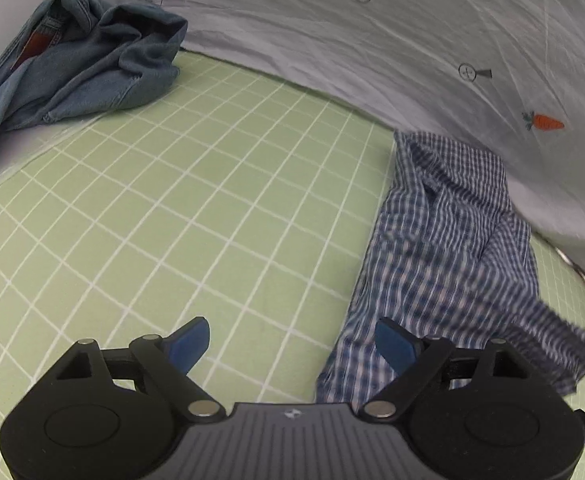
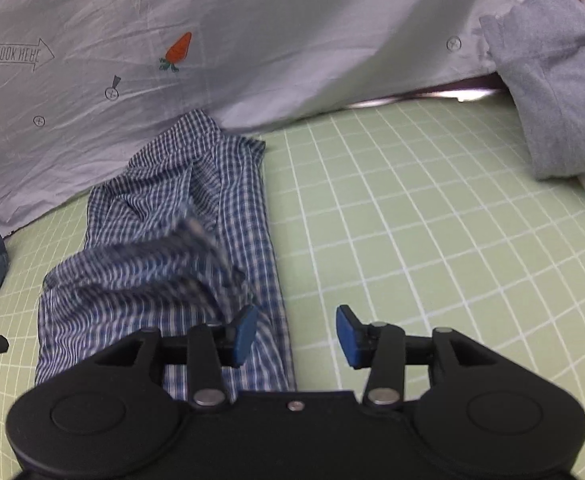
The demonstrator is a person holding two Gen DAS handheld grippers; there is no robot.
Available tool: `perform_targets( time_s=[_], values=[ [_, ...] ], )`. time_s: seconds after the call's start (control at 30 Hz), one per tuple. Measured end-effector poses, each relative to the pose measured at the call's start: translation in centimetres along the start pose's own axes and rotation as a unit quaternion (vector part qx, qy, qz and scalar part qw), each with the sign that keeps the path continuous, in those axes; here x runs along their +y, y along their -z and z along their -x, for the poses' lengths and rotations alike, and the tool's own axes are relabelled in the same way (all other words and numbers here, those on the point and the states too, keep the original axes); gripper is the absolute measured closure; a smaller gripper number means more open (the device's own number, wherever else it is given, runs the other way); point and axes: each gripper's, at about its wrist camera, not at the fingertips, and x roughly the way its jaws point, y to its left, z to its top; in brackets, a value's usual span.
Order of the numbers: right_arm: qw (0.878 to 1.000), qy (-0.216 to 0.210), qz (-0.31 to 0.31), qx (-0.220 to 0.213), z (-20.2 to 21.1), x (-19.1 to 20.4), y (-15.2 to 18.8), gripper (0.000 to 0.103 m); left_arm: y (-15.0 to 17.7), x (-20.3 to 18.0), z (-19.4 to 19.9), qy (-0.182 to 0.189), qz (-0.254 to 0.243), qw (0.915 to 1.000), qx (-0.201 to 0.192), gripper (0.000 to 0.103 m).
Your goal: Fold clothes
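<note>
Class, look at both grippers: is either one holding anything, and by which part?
Nothing is held. The left gripper and right gripper are open; the checked shirt lies loose on the mat.

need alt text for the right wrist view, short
The right gripper hovers with open jaws, nothing between them, over a green grid mat, at the right edge of a rumpled blue checked shirt. A pale sheet with carrot prints hangs behind; a grey garment lies at the far right.
</note>
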Motion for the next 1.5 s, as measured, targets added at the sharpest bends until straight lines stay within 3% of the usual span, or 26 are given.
perform_targets(
  time_s=[0.17,0.33,0.57,0.73,0.83,0.93,1.17,1.33,1.5],
  values=[
    [1.0,-0.015,0.005,0.025,-1.2,0.8,1.0,0.053,2.0,-1.3,-1.2,0.013,-0.04,0.9984,0.037,0.013],
    [0.999,-0.025,0.021,0.035,-2.5,2.2,0.3,0.047,2.4,-3.0,-2.2,0.008,-0.095,0.9946,0.042,0.013],
    [0.998,-0.012,0.041,0.055,-6.2,4.3,-1.8,0.046,0.6,-4.2,-4.6,-0.002,-0.105,0.9937,0.041,0.013],
    [0.998,0.011,0.048,0.041,-8.8,4.7,-3.9,0.046,-1.7,-5.2,-7.0,-0.015,-0.11,0.9931,0.036,0.013],
    [0.999,0.027,0.03,0.028,-9.1,4.1,-4.8,0.046,-2.8,-5.6,-7.6,-0.023,-0.106,0.9936,0.031,0.013],
    [1.0,0.023,0.002,0.018,-7.9,3.0,-4.8,0.039,-3.0,-5.3,-7.2,-0.02,-0.096,0.9946,0.034,0.013],
    [0.998,-0.021,-0.023,0.05,-4.8,1.5,-1.2,0.025,-0.2,-3.0,-5.3,0.001,-0.069,0.9948,0.074,0.013],
    [0.996,-0.025,-0.033,0.08,-4.4,1.2,1.4,0.025,1.6,-1.6,-3.6,0.013,-0.052,0.9949,0.086,0.011],
    [0.996,-0.029,-0.017,0.083,-4.1,1.6,2.1,0.025,2.7,-0.4,-2.2,0.031,-0.019,0.9948,0.095,0.012]
  ],
)
